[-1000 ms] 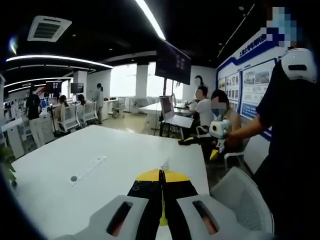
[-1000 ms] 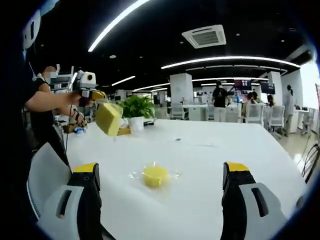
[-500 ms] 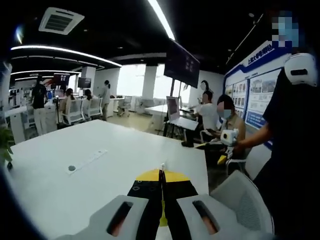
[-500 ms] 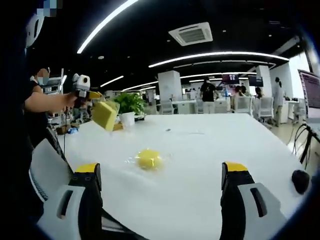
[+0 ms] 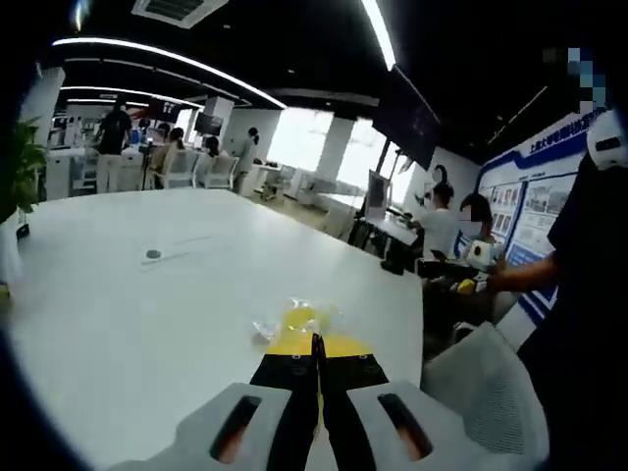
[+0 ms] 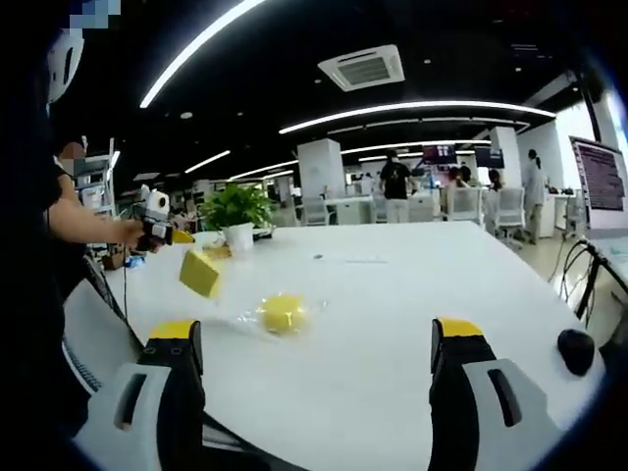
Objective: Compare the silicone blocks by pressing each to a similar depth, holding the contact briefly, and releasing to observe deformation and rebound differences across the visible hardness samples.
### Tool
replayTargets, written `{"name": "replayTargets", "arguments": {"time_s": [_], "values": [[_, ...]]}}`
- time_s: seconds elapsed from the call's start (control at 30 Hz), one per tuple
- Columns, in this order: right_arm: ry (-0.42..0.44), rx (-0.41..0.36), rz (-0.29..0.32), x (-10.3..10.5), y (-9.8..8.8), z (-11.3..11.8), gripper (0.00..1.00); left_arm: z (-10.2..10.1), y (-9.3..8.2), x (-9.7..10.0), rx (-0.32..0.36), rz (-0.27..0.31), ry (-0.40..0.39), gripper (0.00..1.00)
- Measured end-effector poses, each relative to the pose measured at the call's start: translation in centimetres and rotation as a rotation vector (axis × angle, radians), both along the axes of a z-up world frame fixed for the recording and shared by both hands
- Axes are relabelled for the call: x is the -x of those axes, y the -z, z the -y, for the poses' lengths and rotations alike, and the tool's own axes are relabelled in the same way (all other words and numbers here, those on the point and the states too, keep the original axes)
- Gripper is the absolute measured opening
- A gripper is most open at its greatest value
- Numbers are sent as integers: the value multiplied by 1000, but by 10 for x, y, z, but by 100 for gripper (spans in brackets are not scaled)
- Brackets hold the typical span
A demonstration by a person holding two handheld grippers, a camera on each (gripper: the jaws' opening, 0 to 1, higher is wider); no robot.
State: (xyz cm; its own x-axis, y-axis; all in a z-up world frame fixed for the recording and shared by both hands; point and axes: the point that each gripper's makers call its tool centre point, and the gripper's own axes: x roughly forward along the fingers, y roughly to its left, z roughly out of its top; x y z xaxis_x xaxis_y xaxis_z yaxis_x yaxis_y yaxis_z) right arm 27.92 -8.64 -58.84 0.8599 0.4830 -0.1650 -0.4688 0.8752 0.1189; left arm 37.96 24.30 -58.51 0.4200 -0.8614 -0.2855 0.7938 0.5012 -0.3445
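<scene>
One wide white table (image 6: 412,324) carries nearly everything here, standing in an open office with chairs, distant people and ceiling strip lights behind it. A potted plant (image 6: 235,211) sits near the table's far edge in the right gripper view. Low on the tabletop lies a round yellow silicone block (image 6: 282,312) on a patch of clear wrapping, and the left gripper view sees it too, just past its own jaw tips (image 5: 299,319). A second, squarer yellow block (image 6: 200,272) hangs tilted above the table, clamped in the left gripper (image 6: 157,231), which the person's outstretched hand carries in from the left of the right gripper view. My guess is that it is held up like this so it can be set down beside the round one, giving both samples a firm surface for equal presses. The left gripper's own view shows its jaws drawn together on a yellow sliver (image 5: 316,345), so the grip is clear there while the block's shape is not; the right gripper view supplies that shape. The right gripper (image 6: 314,392) has its jaws standing well apart with nothing between them, aimed toward the round block, probably waiting to press.
</scene>
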Motion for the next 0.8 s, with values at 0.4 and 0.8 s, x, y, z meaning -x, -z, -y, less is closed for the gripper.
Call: {"name": "replayTargets", "arguments": {"time_s": [0.4, 0.8], "values": [[12, 7, -20, 1, 3, 0, 88, -8, 10, -16, 100, -59, -99, 0], [-11, 44, -58, 7, 15, -5, 88, -33, 32, -38, 34, -63, -224, 0]]}}
